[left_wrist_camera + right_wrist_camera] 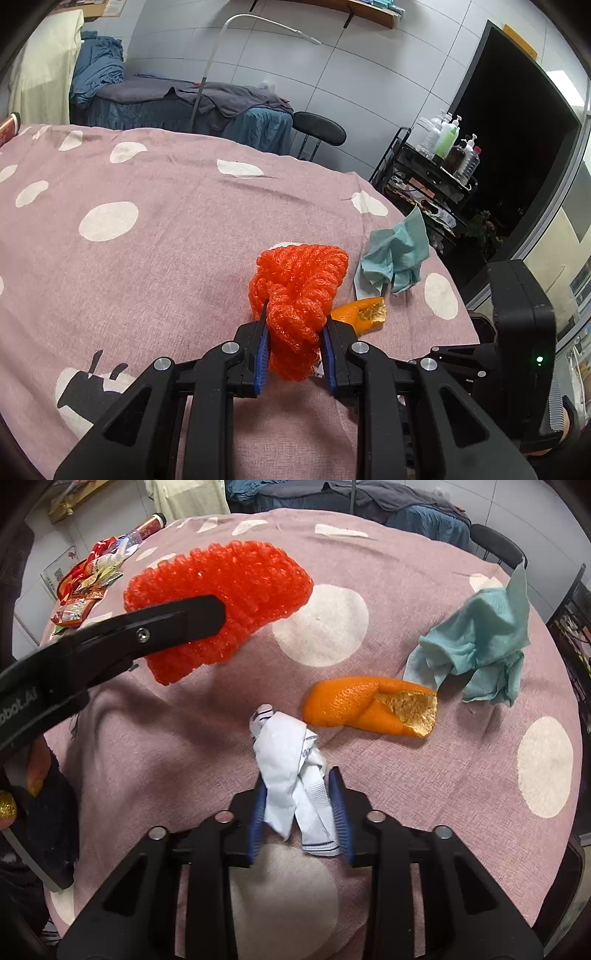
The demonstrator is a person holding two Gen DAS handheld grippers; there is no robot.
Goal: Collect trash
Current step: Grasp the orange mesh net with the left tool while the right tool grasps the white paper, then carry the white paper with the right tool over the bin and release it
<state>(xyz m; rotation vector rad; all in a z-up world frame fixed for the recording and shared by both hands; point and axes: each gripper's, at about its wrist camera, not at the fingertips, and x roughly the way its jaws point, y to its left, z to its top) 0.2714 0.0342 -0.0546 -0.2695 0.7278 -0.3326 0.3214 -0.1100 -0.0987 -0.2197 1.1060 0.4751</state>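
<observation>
An orange-red foam fruit net (300, 288) lies bunched on the pink dotted tablecloth (147, 229), and my left gripper (295, 332) is shut on its near end. In the right wrist view the same net (221, 590) shows at upper left with the left gripper's black finger (147, 631) across it. My right gripper (300, 794) is shut on a crumpled white wrapper (291, 771) with blue print. An orange peel (369, 705) lies just beyond the wrapper. A crumpled teal tissue (480, 646) sits further right.
Snack wrappers (88, 587) and a bottle (149, 524) lie at the table's far left edge. A black trolley with bottles (443, 155) and a black stool (317, 129) stand past the table. A hand with gold nails (11, 801) shows at the left.
</observation>
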